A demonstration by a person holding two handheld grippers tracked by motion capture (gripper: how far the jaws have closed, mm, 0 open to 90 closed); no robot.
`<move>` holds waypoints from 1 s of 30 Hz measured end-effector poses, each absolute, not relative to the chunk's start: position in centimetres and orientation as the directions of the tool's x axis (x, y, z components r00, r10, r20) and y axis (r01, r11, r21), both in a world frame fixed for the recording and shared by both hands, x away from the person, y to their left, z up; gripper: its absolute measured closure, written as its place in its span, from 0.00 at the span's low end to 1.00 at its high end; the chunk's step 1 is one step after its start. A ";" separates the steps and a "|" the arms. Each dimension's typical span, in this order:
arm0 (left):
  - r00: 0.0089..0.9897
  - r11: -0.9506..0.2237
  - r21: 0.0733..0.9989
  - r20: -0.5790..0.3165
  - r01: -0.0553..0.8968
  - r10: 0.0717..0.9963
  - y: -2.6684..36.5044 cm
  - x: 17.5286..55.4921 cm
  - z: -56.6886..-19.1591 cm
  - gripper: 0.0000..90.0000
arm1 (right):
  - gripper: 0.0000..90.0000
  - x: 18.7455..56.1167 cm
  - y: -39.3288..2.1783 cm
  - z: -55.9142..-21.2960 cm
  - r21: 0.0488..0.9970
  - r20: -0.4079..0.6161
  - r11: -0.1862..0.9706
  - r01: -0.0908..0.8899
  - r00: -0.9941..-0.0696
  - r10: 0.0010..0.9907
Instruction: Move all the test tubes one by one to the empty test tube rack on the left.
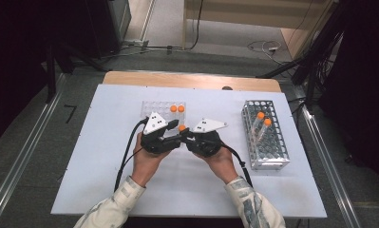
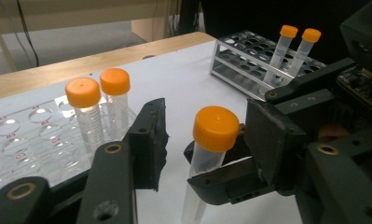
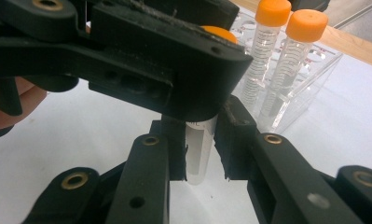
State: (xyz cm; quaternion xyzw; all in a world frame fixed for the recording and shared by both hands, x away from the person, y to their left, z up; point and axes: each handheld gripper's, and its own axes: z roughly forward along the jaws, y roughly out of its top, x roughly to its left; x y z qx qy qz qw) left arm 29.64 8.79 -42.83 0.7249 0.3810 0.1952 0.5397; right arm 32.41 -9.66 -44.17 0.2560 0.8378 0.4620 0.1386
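Mid-table, the right gripper [image 1: 191, 138] clamps an orange-capped tube [image 2: 210, 149]; the left gripper [image 1: 174, 138] brackets its cap, jaws not visibly touching. Bare white table [image 1: 187, 185] lies toward the person. A clear rack [image 1: 154, 108] stands just behind, a metal rack [image 1: 265, 137] to the right.

A white sheet [image 1: 106, 156] covers most of the worktop [image 1: 192, 80], whose pale wooden far edge shows beyond it; grey carpeted floor [image 1: 30, 142] lies on both sides, crossed by metal rails [image 1: 21, 161] that run along the worktop's left and right; dark stands and tripod legs [image 1: 315, 61] rise at the far corners; cables [image 1: 268, 46] trail over the lighter floor beyond, near light wooden furniture [image 1: 253, 14]; the light is even and soft.
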 end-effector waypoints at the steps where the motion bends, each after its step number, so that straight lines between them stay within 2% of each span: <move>1: 0.637 -0.128 0.932 -0.128 0.340 0.760 8.8 29.6 -42.8 0.60 | 0.80 32.4 -9.7 -44.2 0.845 0.005 0.442 0.300 -0.831 0.556; 8: 0.644 -0.136 0.936 -0.113 0.324 0.757 8.8 29.5 -42.8 0.76 | 0.80 32.4 -9.6 -44.1 0.845 0.008 0.441 0.302 -0.832 0.555; 22: 0.645 -0.126 0.937 -0.122 0.325 0.754 8.8 29.6 -42.8 0.78 | 0.79 32.5 -9.8 -44.0 0.846 0.009 0.440 0.303 -0.831 0.556; 24: 0.649 -0.126 0.936 -0.127 0.328 0.750 8.8 29.7 -42.8 0.78 | 0.72 32.5 -9.9 -43.9 0.847 0.021 0.433 0.309 -0.833 0.554; 30: 0.638 -0.117 0.935 -0.135 0.336 0.758 8.9 29.9 -42.7 0.78 | 0.36 32.6 -10.4 -43.6 0.838 0.064 0.419 0.350 -0.825 0.561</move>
